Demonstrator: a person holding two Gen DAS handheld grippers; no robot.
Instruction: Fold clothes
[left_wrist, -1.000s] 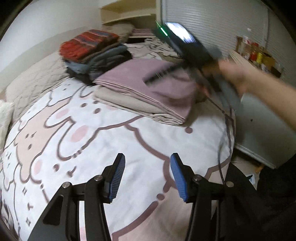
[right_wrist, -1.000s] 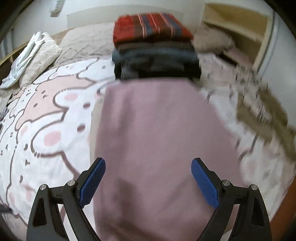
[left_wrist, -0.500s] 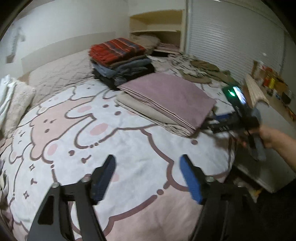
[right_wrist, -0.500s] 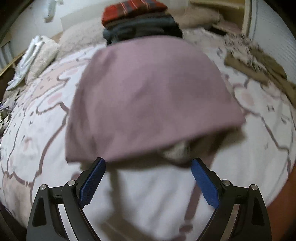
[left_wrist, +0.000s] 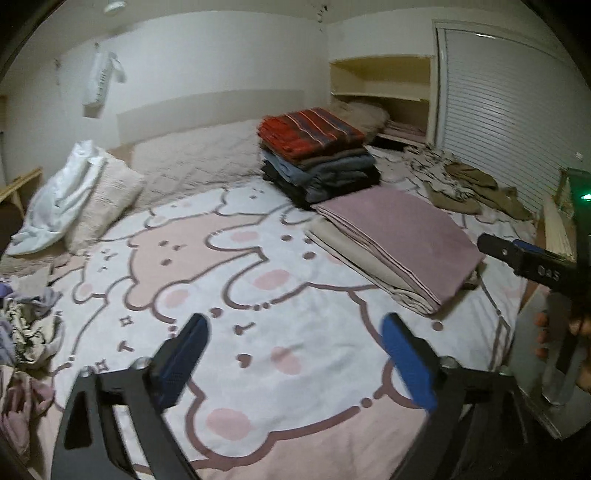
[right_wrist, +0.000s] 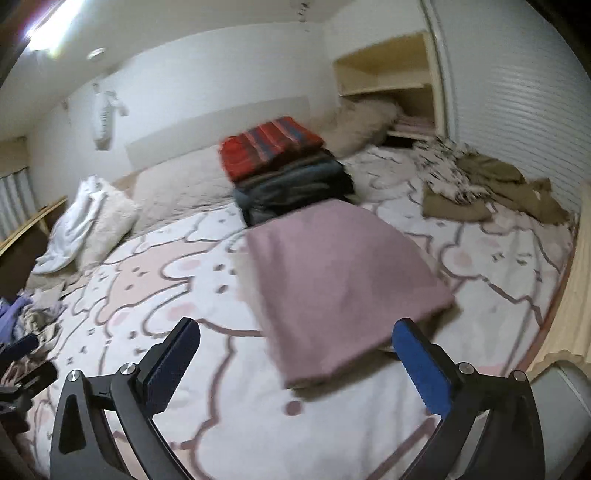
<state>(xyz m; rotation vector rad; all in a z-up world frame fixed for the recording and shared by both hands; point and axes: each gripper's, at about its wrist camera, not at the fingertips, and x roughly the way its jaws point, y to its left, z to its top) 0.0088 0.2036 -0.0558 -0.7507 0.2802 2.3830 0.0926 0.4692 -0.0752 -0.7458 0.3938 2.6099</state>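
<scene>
A folded mauve cloth (left_wrist: 402, 236) lies on a folded beige one (left_wrist: 354, 254) on the bed's right side; it also shows in the right wrist view (right_wrist: 332, 280). Behind it stands a stack of folded clothes (left_wrist: 317, 155) topped by a red striped piece (right_wrist: 269, 144). My left gripper (left_wrist: 295, 365) is open and empty above the bedspread, well short of the cloth. My right gripper (right_wrist: 295, 369) is open and empty, just in front of the mauve cloth's near edge; its body shows at the right of the left wrist view (left_wrist: 532, 262).
Unfolded clothes lie in a pile at the bed's left edge (left_wrist: 22, 332). An olive garment (right_wrist: 495, 192) and a patterned one (right_wrist: 443, 166) lie crumpled at the far right. A pillow with a white cloth (left_wrist: 81, 199) sits far left. A shelf niche (left_wrist: 384, 88) is behind.
Both grippers have pulled back from the mauve cloth and away from the bed. The right gripper was over the cloth and is now short of its near edge. The left jaws have opened wider.
</scene>
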